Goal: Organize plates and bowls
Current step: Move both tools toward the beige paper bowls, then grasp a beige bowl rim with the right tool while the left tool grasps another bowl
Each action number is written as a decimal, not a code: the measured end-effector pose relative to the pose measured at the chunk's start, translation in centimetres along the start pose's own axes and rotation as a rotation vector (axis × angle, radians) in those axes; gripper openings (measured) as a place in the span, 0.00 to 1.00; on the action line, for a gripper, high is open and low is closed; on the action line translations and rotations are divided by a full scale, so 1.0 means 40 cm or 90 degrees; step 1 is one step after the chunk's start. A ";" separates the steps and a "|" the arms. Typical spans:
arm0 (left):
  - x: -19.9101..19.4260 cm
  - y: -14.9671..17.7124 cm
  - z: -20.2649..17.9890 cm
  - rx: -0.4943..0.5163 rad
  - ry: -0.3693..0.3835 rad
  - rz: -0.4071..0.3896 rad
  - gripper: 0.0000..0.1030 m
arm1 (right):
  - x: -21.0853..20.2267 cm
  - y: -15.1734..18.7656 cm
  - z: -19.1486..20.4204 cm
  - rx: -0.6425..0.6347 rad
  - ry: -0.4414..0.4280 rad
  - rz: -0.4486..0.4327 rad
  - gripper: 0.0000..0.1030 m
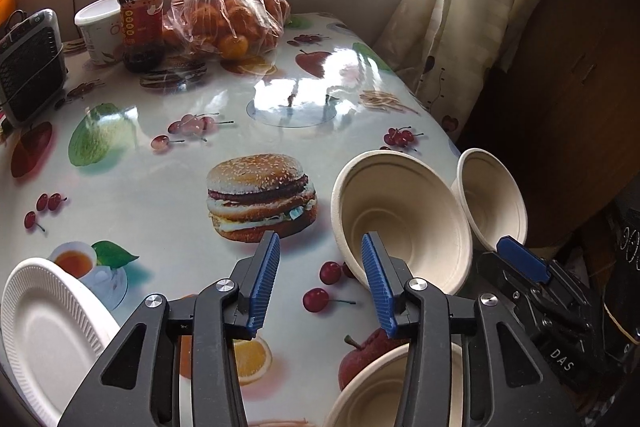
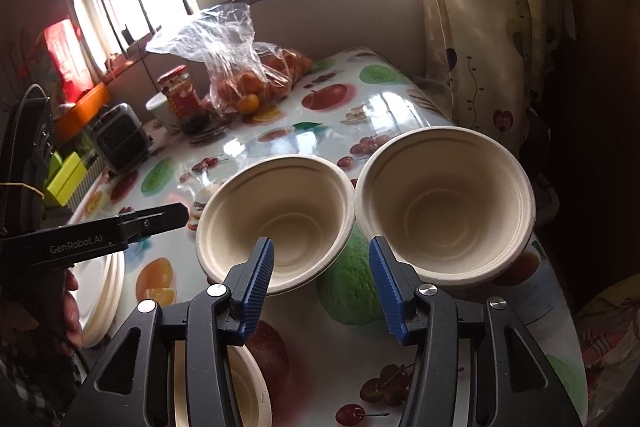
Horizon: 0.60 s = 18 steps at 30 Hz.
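Two beige paper bowls, the left bowl [image 2: 276, 223] and the right bowl [image 2: 444, 203], stand tilted, rims touching, near the tabletop's [image 1: 160, 187] right edge; the left gripper [image 1: 320, 283] and right gripper [image 2: 324, 287] are both part open, holding nothing; a white foam plate [image 1: 44, 331] lies at the near left edge.

Both views are taken from just behind the fingers, angled down across the table [image 1: 160, 195] toward the window. The two tilted bowls [image 1: 400, 215] [image 2: 276, 219] are shared, seen closer from the right wrist.
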<state>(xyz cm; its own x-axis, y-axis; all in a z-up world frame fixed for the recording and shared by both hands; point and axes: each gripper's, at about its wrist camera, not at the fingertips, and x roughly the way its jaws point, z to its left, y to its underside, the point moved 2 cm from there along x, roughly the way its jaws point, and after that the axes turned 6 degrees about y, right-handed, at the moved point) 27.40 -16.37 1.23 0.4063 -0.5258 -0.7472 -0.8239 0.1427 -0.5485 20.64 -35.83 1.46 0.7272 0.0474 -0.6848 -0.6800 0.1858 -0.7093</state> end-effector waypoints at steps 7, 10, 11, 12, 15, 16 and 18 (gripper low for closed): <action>0.030 -0.002 0.008 0.001 0.006 0.018 0.35 | 0.019 0.002 -0.001 0.010 -0.012 0.005 0.37; 0.040 -0.001 0.012 -0.001 0.008 0.023 0.31 | 0.024 0.006 0.000 0.012 -0.019 0.009 0.37; 0.042 -0.001 0.012 -0.002 0.009 0.024 0.31 | 0.026 0.007 0.000 0.015 -0.021 0.010 0.36; 0.043 -0.002 0.013 -0.004 0.012 0.024 0.31 | 0.029 0.007 0.000 0.016 -0.024 0.011 0.35; 0.050 -0.007 0.014 -0.008 0.022 0.029 0.28 | 0.035 0.006 0.000 0.018 -0.028 0.013 0.32; 0.051 -0.008 0.013 -0.008 0.024 0.030 0.27 | 0.036 0.006 -0.001 0.019 -0.030 0.014 0.32; 0.054 -0.010 0.012 -0.006 0.024 0.031 0.26 | 0.040 0.005 -0.002 0.020 -0.032 0.015 0.31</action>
<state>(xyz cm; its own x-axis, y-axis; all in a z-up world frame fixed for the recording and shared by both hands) 28.79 -17.17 -0.34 0.3511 -0.5493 -0.7583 -0.8461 0.1608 -0.5082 21.66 -35.80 0.20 0.7153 0.1007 -0.6916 -0.6943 0.2146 -0.6869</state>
